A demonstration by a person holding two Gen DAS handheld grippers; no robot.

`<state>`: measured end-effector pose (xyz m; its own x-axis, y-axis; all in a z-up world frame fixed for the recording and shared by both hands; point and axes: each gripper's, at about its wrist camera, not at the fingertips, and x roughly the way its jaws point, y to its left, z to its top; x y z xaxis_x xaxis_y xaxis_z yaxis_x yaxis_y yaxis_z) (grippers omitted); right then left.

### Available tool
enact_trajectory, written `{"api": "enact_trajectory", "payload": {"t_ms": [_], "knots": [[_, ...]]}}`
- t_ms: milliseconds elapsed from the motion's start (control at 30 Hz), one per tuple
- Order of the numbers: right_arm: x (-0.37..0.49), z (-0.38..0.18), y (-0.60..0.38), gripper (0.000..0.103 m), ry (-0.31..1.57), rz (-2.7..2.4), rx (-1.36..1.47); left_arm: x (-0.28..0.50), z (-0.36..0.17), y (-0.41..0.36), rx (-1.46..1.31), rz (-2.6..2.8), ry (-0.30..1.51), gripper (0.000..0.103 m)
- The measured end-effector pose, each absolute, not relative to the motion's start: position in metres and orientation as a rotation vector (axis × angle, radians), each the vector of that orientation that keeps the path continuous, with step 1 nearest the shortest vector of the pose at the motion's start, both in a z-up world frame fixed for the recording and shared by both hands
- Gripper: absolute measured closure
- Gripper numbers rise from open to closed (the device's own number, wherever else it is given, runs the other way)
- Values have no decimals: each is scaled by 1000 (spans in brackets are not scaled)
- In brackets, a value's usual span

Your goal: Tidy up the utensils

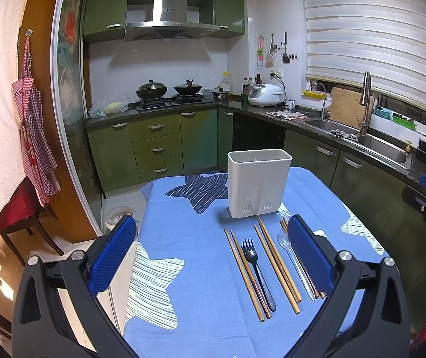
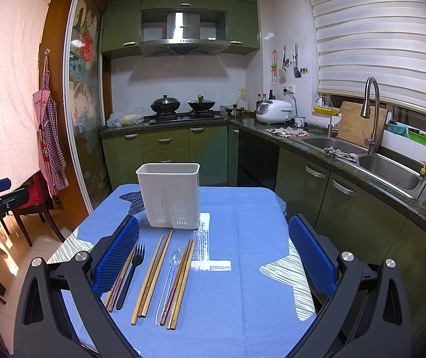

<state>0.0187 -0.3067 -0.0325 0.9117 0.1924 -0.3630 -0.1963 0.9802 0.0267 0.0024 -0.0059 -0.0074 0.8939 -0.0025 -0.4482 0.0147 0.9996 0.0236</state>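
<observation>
Looking barely started; both claws, left [image 1: 213,256] and right [image 2: 213,256], gape wide, empty; fork [image 1: 256,271], spoon [image 1: 293,265], chopsticks [image 1: 275,268] lie ahead, bin [image 1: 259,183] beyond.

your left gripper [image 1: 213,256] and right gripper [image 2: 213,256] look alike: black plastic frames with triangular cutouts, silver round screws at the joints, and blue textured pads [image 1: 113,255] lining each finger.

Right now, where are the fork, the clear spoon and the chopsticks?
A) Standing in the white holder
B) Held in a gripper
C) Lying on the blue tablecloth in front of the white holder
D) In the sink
C: the fork, clear spoon and chopsticks lie flat on the blue tablecloth before the white holder; both grippers are open and hold nothing.
</observation>
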Motion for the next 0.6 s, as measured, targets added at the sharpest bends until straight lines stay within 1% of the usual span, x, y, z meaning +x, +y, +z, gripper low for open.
{"api": "enact_trajectory", "payload": {"t_ms": [600], "knots": [[19,-34,-308,4,373,198,-10,3,-13,-12,29,-11,467,6]]}}
